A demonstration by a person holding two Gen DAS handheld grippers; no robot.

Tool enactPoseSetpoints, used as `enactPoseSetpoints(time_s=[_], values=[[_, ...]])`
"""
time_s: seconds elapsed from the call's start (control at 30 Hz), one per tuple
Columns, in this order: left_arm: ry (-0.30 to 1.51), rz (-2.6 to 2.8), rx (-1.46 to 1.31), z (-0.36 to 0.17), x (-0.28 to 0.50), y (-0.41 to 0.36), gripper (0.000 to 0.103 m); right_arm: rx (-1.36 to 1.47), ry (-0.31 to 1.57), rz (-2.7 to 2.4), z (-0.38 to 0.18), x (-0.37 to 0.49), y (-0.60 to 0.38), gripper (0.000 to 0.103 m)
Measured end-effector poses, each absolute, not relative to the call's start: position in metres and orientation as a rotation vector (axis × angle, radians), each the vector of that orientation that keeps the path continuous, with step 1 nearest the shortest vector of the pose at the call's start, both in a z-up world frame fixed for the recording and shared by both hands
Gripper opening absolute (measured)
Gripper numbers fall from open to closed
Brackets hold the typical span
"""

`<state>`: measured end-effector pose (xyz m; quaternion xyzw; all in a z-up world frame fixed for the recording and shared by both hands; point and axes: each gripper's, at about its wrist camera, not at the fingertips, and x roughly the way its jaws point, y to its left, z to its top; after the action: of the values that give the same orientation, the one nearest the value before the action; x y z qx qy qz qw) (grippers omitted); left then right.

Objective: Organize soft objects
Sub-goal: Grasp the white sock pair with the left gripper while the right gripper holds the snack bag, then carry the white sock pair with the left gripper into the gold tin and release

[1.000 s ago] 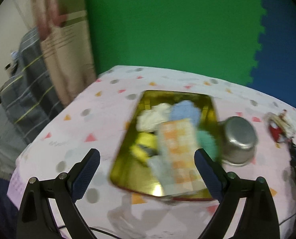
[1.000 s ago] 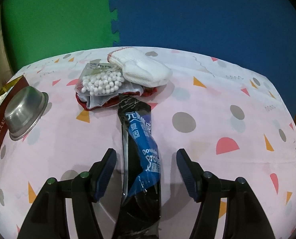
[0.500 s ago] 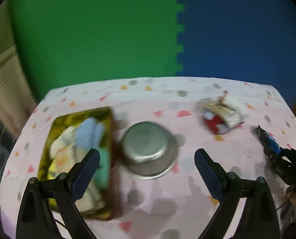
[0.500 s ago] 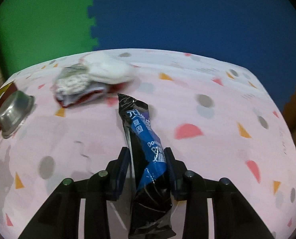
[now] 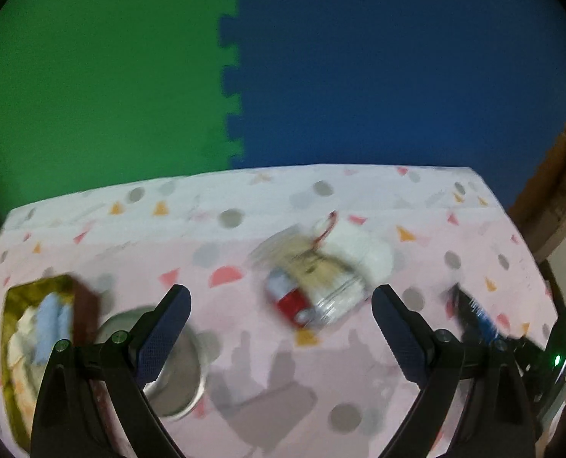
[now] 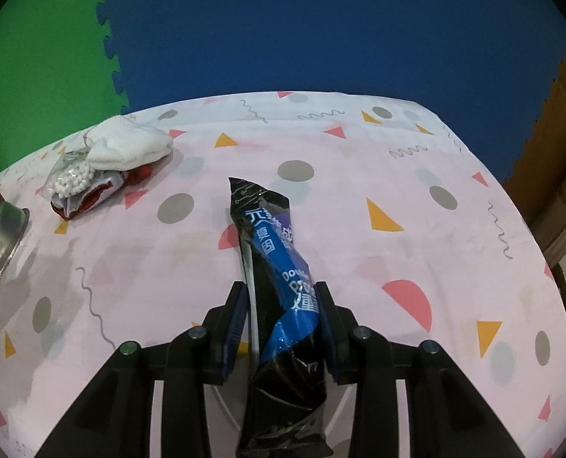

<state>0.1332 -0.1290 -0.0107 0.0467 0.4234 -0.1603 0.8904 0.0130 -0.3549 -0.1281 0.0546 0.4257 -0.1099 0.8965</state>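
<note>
My right gripper (image 6: 281, 297) is shut on a long black and blue snack packet (image 6: 279, 267), which sticks forward above the pink patterned tablecloth. At the left of the right wrist view a white cloth bundle (image 6: 130, 147) lies on a clear bag of white beads (image 6: 73, 179) with a red wrapper. In the left wrist view my left gripper (image 5: 281, 328) is open and empty, with that same white bundle (image 5: 363, 252) and bead bag (image 5: 321, 286) just beyond its fingers. The packet (image 5: 477, 316) and the right gripper show blurred at the right edge.
A gold tin tray (image 5: 12, 297) holding folded soft cloths sits at the far left, with an upturned steel bowl (image 5: 176, 378) beside it, partly behind my left finger. The same bowl (image 6: 0, 233) shows in the right wrist view. Green and blue foam mats back the table; a brown board stands right.
My left gripper swung right from the tray, past the bowl, to face the white bundle. My right gripper closed on the packet and moved right with it.
</note>
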Motion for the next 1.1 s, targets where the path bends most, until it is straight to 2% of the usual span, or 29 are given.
enactPoseSetpoints(time_s=[0.5,0.53,0.6,0.63,0.67,0.77,0.83,0.87,1.1], values=[[1.005,-0.403,0.137,-0.065,0.204,-0.194,0.093,0.129,0.879,-0.214,-0.128,0.009,-0.357,0.038],[1.014,-0.403,0.140,-0.069,0.206,-0.196,0.090,0.131,0.878,-0.214,-0.127,0.009,-0.357,0.038],[1.040,-0.412,0.149,-0.075,0.209,-0.201,0.062,0.132,0.878,-0.213,-0.127,0.009,-0.357,0.038],[1.052,-0.420,0.149,-0.077,0.211,-0.202,0.054,0.133,0.878,-0.214,-0.128,0.009,-0.357,0.038],[1.066,-0.441,0.139,-0.079,0.211,-0.202,0.041,0.134,0.878,-0.213,-0.128,0.009,-0.357,0.038],[1.051,-0.428,0.158,-0.075,0.208,-0.201,0.020,0.135,0.878,-0.214,-0.128,0.008,-0.357,0.038],[1.053,-0.448,0.150,-0.072,0.206,-0.199,0.015,0.135,0.878,-0.214,-0.128,0.008,-0.357,0.038],[1.055,-0.448,0.145,-0.069,0.205,-0.197,0.008,0.135,0.878,-0.214,-0.128,0.008,-0.357,0.038],[1.013,-0.465,0.157,-0.047,0.186,-0.189,0.007,0.135,0.877,-0.214,-0.128,0.009,-0.357,0.038]])
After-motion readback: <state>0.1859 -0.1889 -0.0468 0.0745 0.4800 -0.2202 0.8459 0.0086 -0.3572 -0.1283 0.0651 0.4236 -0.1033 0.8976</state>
